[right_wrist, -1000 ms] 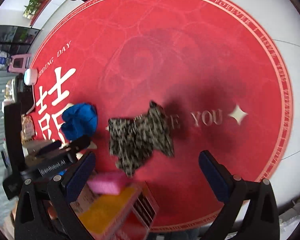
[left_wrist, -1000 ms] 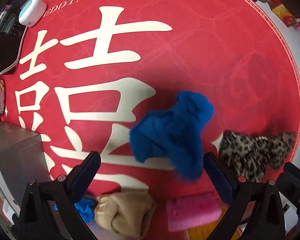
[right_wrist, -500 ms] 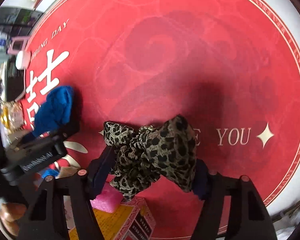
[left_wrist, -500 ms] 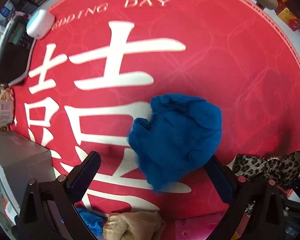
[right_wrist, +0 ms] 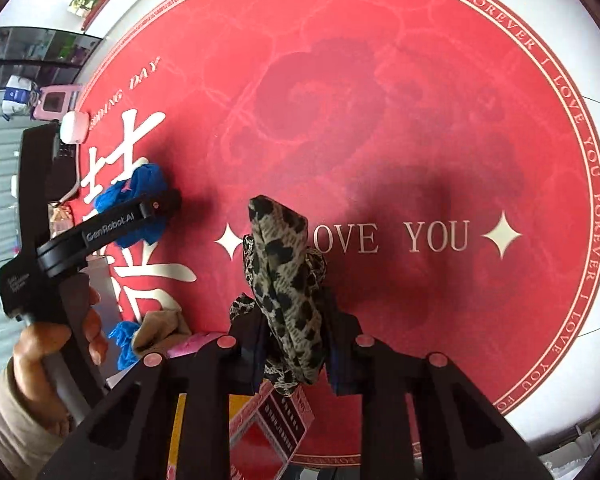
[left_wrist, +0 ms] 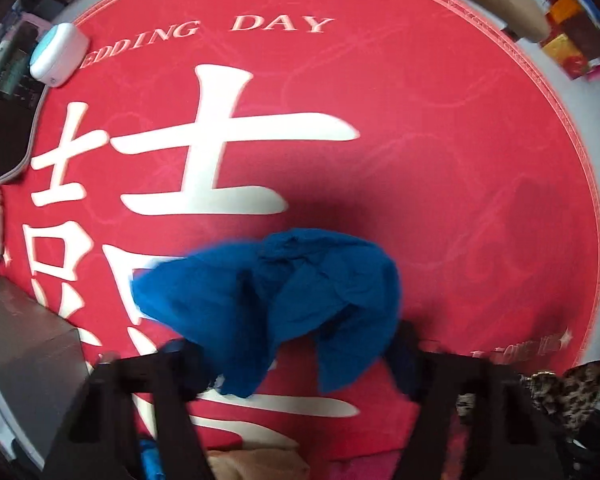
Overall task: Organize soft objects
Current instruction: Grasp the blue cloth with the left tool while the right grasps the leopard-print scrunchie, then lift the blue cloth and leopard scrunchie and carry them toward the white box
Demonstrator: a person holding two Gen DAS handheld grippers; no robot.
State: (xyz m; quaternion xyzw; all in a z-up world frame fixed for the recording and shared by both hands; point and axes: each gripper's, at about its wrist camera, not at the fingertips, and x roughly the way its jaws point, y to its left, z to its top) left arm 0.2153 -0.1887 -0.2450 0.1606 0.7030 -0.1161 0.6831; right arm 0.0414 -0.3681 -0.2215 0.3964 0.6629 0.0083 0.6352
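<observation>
Both grippers have closed in on fabric within the last second above a round red mat (right_wrist: 420, 120) printed with wedding lettering. The left gripper (left_wrist: 300, 356), pointing straight down, was wide apart a moment ago over the crumpled blue cloth (left_wrist: 284, 300); its fingers are now closing with the cloth bunched between them, though motion blur makes it hard to say whether the pads press firmly yet. The right gripper (right_wrist: 296, 340), angled downward, has likewise drawn in from fully open, its fingers still closing and already pinching the leopard-print fabric piece (right_wrist: 288, 280), which stands gathered into an upright fold rather than lying flat as it did before. In the right wrist view a hand (right_wrist: 56, 344) in a beige sleeve holds the left tool's handle. A tan cloth (right_wrist: 160, 326), a pink item and a red-and-yellow box (right_wrist: 268, 428) sit near the mat's near edge. With both soft pieces apparently secured, the sorting seems ready to move from grasping to lifting and carrying.
</observation>
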